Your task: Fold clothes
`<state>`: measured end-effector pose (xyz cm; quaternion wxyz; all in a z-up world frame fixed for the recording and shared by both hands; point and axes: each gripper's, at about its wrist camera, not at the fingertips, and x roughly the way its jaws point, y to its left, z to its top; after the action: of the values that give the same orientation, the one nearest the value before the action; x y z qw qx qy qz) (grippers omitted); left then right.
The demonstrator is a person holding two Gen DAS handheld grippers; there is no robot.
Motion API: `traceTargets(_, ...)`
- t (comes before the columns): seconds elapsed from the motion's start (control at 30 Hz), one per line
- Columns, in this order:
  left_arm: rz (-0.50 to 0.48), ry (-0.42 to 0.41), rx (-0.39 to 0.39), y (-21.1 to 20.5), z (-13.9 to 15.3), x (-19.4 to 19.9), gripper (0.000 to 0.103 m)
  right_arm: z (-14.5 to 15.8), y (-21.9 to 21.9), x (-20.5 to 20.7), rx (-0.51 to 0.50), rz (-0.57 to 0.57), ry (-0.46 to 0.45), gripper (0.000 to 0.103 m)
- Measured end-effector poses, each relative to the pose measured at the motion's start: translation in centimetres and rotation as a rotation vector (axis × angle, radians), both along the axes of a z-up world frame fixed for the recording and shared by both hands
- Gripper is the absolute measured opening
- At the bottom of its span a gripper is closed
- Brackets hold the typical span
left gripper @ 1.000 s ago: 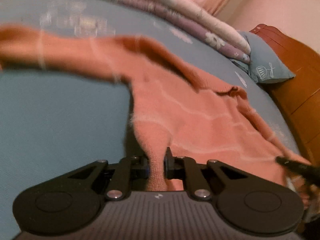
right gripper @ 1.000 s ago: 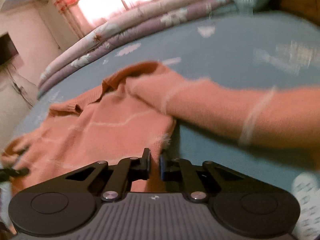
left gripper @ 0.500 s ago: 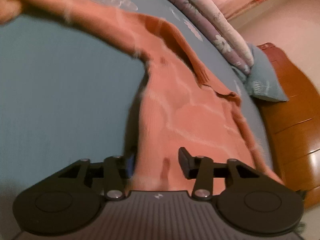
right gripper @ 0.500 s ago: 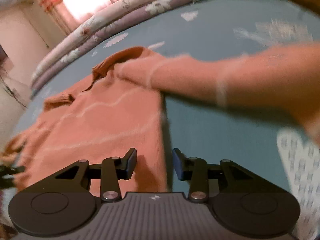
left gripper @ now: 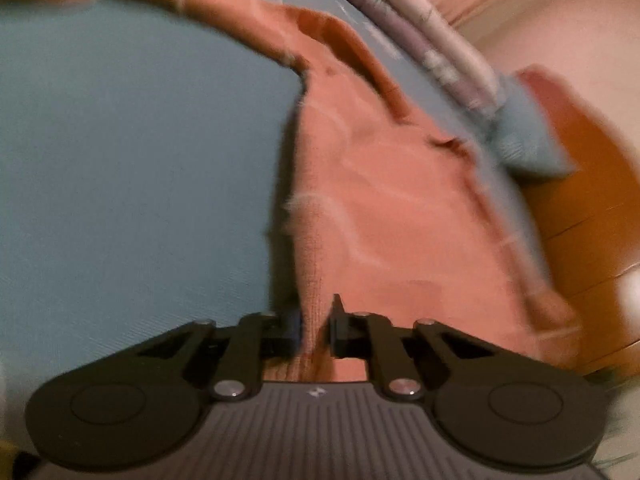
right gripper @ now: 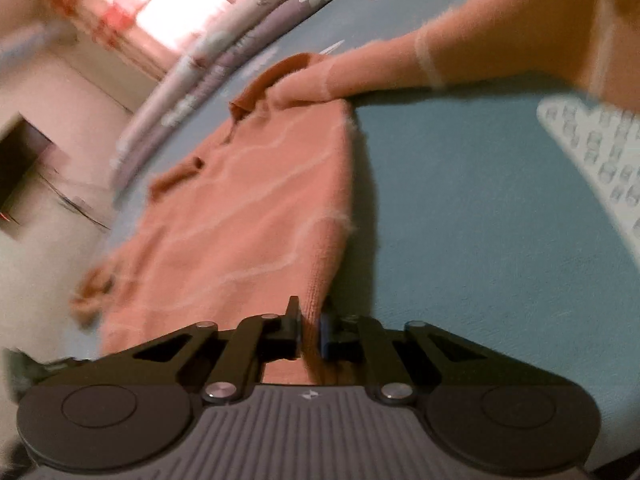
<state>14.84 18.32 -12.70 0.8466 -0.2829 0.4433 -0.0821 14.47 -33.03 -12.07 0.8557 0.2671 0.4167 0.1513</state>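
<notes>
One orange sweater [left gripper: 384, 216] on one blue bedsheet [left gripper: 132, 168], two sleeves spread out, two grippers, one rolled quilt [right gripper: 224, 52], one pillow [left gripper: 524, 136].

Dim warm light, overexposed window [right gripper: 160, 4] glare, motion blur, fisheye-bent edges

Left gripper [left gripper: 316, 330]: jaws pinched on near edge of salmon-pink knit sweater [left gripper: 384, 208], fabric fold w/ ribbed hem standing between the pads. Sweater lies on blue bedsheet [left gripper: 132, 168], body running from near centre to far right; one sleeve [left gripper: 216, 0] stretches far left across sheet. Darker collar [left gripper: 352, 52] at far end. Folded purple floral quilt [left gripper: 424, 36] beyond. Blue pillow [left gripper: 524, 132] far right, against wooden headboard [left gripper: 588, 208]. Frame blurred; fine detail unclear.
</notes>
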Motion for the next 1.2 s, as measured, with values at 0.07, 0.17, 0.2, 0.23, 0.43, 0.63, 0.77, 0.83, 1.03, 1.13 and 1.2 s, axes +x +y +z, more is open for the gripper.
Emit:
traceTargets(0.07, 0.001, -0.038, 0.088, -0.8, 1.6, -0.3, 0.01, 1.7, 0.7, -0.5, -0.117, -0.011, -0.048, 0.009)
traceTargets(0.17, -0.049, -0.109, 0.197, -2.2, 4.1, -1.0, 0.01, 3.9, 1.9, -1.2, -0.268, -0.009, -0.118, 0.009)
traceTargets(0.2, -0.059, -0.108, 0.216, -2.6, 4.5, -1.0, 0.011, 4.1, 2.4, -1.1, -0.321, -0.002, -0.124, 0.009)
traceTargets(0.23, -0.071, -0.092, 0.232, -2.8, 4.3, -0.8, 0.012, 3.7, 3.2, -0.8, -0.388, 0.013, -0.119, 0.009)
traceTargets(0.43, -0.017, 0.057, 0.264, -2.0, 1.7, 0.3, 0.021, 1.7, 4.9, -0.4, -0.519, 0.011, -0.077, 0.025)
traceTargets(0.63, -0.025, 0.015, 0.396, -2.3, 4.2, -1.5, 0.034, 4.3, 3.9, -3.8, -0.508, -0.008, -0.161, 0.043)
traceTargets(0.77, -0.119, -0.063, 0.46, -4.6, 5.6, -3.6, 0.036, 5.5, 5.0, -5.7, -0.458, 0.05, -0.212, 0.049)
traceTargets(0.83, -0.226, -0.128, 0.559, -6.6, 6.1, -5.7, 0.037, 5.7, 5.9, -6.2, -0.453, 0.076, -0.222, 0.049)
traceTargets(1.03, -0.56, -0.345, 0.961, -11.7, 5.1, -13.3, 0.037, 5.0, 8.2, -7.3, -0.421, 0.155, -0.2, 0.049)
traceTargets(1.13, -0.706, -0.338, 1.043, -13.1, 3.0, -14.8, 0.039, 4.8, 9.1, -7.9, -0.444, 0.204, -0.188, 0.049)
traceTargets(1.2, -0.758, -0.347, 1.108, -13.7, 1.9, -15.1, 0.038, 5.0, 9.7, -8.2, -0.465, 0.268, -0.185, 0.049)
